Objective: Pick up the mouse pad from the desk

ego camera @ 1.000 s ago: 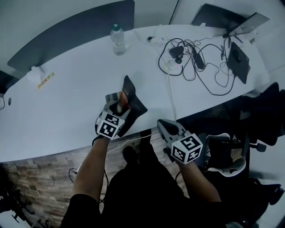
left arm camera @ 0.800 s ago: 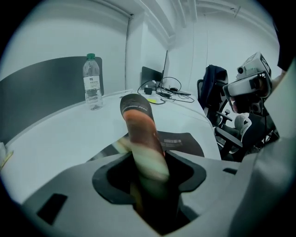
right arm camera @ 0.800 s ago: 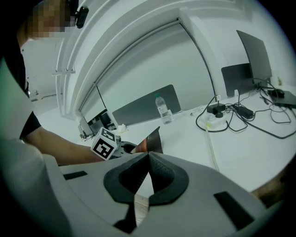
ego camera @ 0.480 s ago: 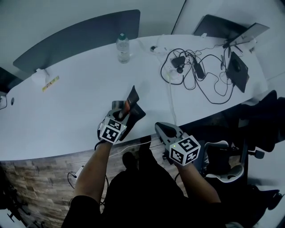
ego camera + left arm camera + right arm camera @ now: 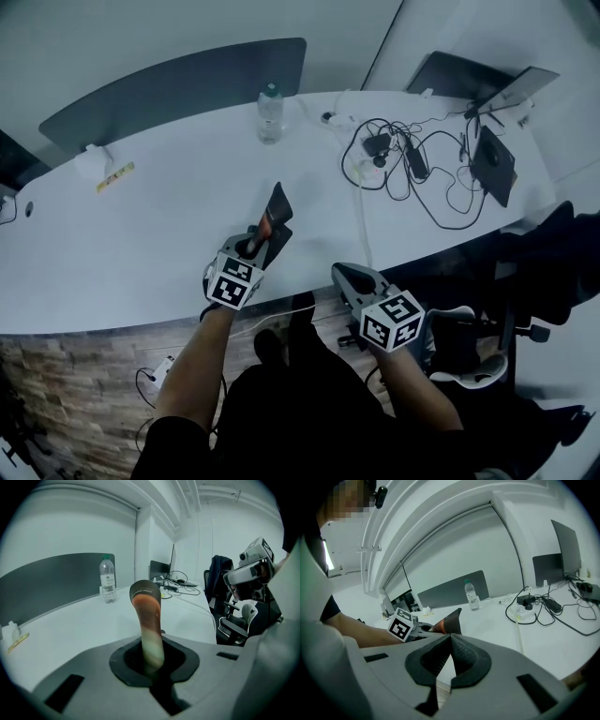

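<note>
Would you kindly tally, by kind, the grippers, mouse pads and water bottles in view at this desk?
Grey two-jaw grippers: 2 (left gripper, right gripper)
dark-and-orange mouse pad: 1
clear plastic water bottle: 1
Total: 4

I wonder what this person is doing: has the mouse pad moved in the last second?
Yes. The mouse pad has lifted up and away from the near edge of the desk, so it now shows closer to the water bottle.
</note>
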Available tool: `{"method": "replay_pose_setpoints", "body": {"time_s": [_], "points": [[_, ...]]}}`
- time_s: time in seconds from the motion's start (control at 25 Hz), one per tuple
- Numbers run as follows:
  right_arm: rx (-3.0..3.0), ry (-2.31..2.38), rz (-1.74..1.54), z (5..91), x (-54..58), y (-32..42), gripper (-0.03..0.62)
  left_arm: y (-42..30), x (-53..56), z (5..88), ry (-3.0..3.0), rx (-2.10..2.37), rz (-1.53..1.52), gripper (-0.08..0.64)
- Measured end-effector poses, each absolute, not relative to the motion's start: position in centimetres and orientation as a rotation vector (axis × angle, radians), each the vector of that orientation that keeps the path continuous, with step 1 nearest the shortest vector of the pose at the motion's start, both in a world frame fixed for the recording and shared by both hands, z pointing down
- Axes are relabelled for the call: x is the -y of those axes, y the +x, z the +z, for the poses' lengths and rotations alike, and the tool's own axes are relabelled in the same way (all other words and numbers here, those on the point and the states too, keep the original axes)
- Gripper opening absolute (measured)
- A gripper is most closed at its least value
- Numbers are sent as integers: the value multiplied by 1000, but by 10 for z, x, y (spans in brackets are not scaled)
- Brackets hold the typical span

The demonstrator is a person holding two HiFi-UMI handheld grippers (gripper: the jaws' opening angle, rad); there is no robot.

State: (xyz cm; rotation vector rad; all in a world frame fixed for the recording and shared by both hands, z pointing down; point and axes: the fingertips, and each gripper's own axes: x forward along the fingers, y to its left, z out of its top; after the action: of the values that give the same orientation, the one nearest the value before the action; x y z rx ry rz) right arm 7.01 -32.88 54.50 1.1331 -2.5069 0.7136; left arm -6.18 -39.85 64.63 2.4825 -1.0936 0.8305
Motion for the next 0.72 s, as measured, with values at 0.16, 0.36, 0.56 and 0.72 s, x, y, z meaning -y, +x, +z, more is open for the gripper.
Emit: {"method": "replay_pose_setpoints", "body": {"time_s": [0.16, 0.36, 0.56, 0.72], "points": [[2503, 1146, 685, 538, 324, 66, 5, -73, 391, 630, 2487, 1130, 768, 38], [2522, 1131, 629, 520, 312, 49, 5, -96, 373, 607, 2483, 1189, 676, 38], [2549, 1112, 574, 504, 297, 25, 5, -123, 350, 580, 2509, 1265, 631, 38], [2570, 1132, 541, 490, 282, 9, 5, -145, 326, 562, 2496, 1299, 575, 38]]}}
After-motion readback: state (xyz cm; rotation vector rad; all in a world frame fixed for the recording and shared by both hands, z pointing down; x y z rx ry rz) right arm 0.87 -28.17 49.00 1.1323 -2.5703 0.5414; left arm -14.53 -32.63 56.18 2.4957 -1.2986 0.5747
